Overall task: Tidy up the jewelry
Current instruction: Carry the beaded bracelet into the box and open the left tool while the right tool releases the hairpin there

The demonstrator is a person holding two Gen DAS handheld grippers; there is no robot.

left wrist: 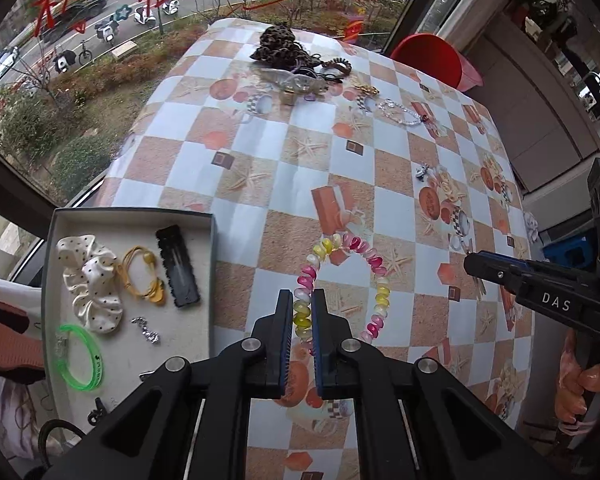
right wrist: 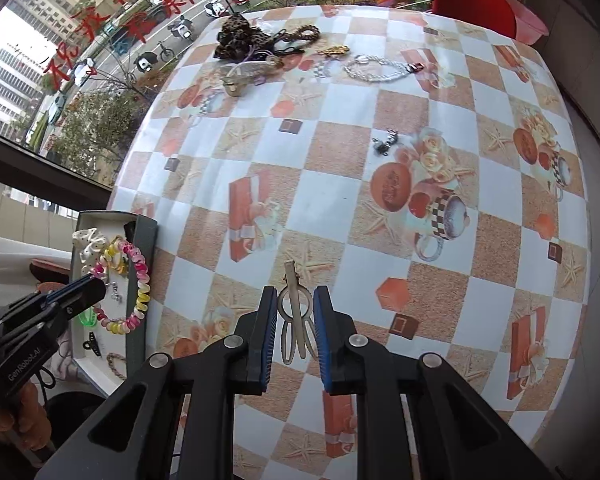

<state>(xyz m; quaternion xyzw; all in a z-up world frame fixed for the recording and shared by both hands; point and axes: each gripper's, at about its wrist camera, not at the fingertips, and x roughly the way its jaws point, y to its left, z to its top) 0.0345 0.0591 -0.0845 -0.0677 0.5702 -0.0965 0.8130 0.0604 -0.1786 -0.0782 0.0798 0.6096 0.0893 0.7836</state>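
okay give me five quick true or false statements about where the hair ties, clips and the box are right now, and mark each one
1. The left gripper is shut on the pink and yellow coil bracelet. True.
2. The right gripper holds nothing. False: a pale metal hair clip sits between its fingers.
3. The green bangle lies in the box. True.
4. The leopard scrunchie is in the box. False: it lies at the table's far end.
5. The black clip lies on the checked tablecloth. False: it is in the box.
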